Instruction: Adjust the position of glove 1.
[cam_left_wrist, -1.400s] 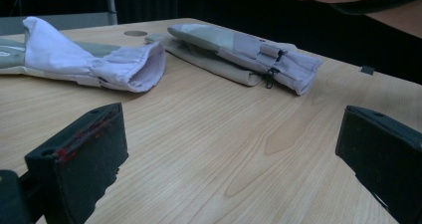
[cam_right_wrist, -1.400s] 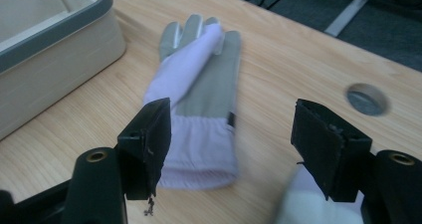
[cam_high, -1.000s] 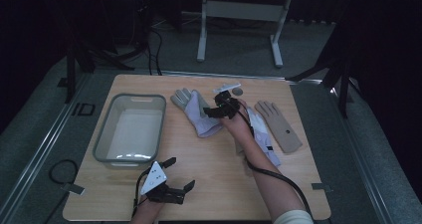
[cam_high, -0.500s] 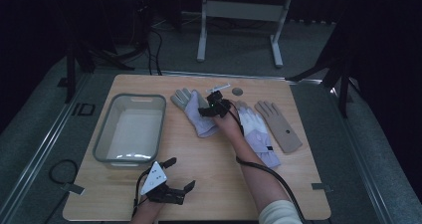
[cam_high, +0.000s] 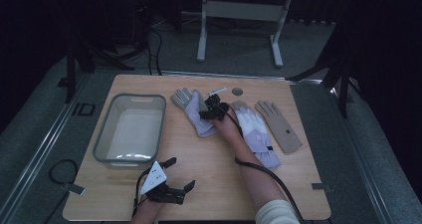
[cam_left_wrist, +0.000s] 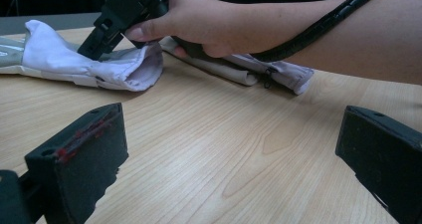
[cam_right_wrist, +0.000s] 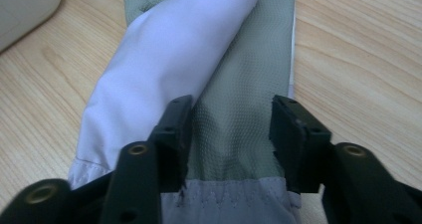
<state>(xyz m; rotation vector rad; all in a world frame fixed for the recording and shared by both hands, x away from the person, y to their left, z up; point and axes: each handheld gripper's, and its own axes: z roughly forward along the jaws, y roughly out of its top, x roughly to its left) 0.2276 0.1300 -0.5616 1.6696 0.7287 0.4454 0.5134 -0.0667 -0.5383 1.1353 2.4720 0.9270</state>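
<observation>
A grey-and-lavender glove (cam_high: pixel 190 108) lies flat at the table's middle, part of its lavender side folded over the grey mesh (cam_right_wrist: pixel 149 74). My right gripper (cam_high: pixel 211 109) is down on this glove, its jaws open and straddling the mesh near the cuff (cam_right_wrist: pixel 231 129); nothing is pinched. A second lavender glove (cam_high: pixel 259 134) lies under the person's right forearm, and a tan glove (cam_high: pixel 279 127) lies to its right. My left gripper (cam_high: pixel 166 186) rests near the front edge, wide open (cam_left_wrist: pixel 234 139) over bare wood, facing the first glove (cam_left_wrist: pixel 99 67).
A clear plastic bin (cam_high: pixel 130 129) stands at the table's left. A small white object (cam_high: pixel 217 90) and a grey disc (cam_high: pixel 237 91) lie near the back edge. The right gripper's black cable (cam_high: pixel 271 176) trails along the forearm. Dark floor and a stand lie beyond the table.
My right gripper has moved left from above the middle glove and come down onto the grey-and-lavender glove. The left gripper has stayed put.
</observation>
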